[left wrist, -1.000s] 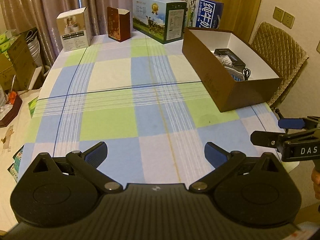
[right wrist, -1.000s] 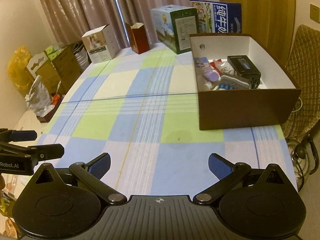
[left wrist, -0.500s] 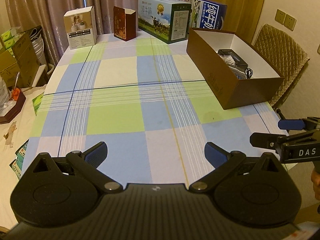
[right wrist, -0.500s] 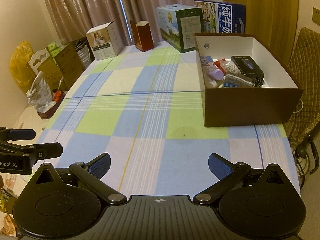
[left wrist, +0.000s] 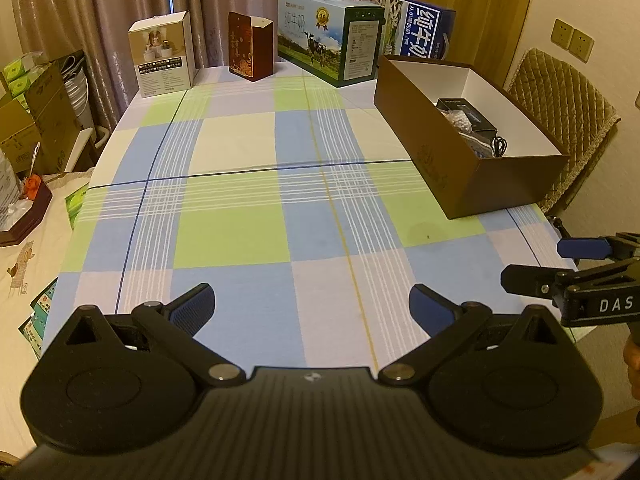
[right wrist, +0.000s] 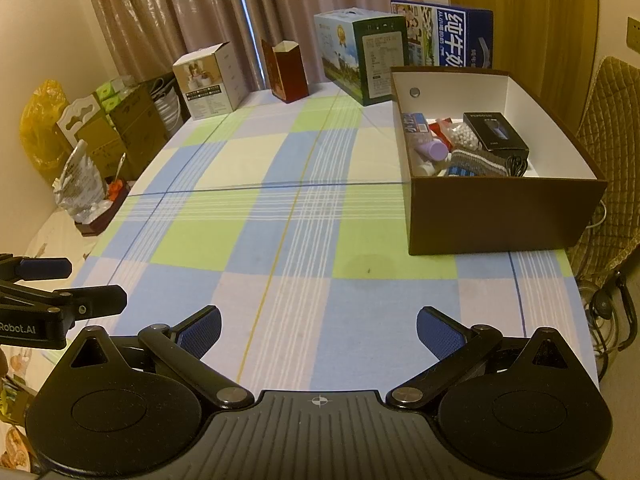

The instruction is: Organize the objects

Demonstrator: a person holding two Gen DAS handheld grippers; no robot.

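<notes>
Pulling back and rising a little compared with a second ago, so that more of the counter (left wrist: pixel 240 232) and the curtain behind it is coming into both views while nothing on the cloth is shifting. Holding both the left tongs (left wrist: pixel 310 304) and the right tongs (right wrist: pixel 318 326) spread wide and carrying nothing, side by side over the near edge. Finding the small objects (right wrist: pixel 460 148) already gathered inside the brown box (right wrist: pixel 492 216) at the right of the counter, which is probably signalling the sorting at or near its finish. Leaving the checked middle bare, giving free room for sweeping either way. Keeping well apart from the white carton (left wrist: pixel 164 54), the dark red carton (left wrist: pixel 250 50) and the milk cases (left wrist: pixel 332 40) lining the far edge, and from the chair (right wrist: pixel 612 152) crowding the right edge beside the box.
</notes>
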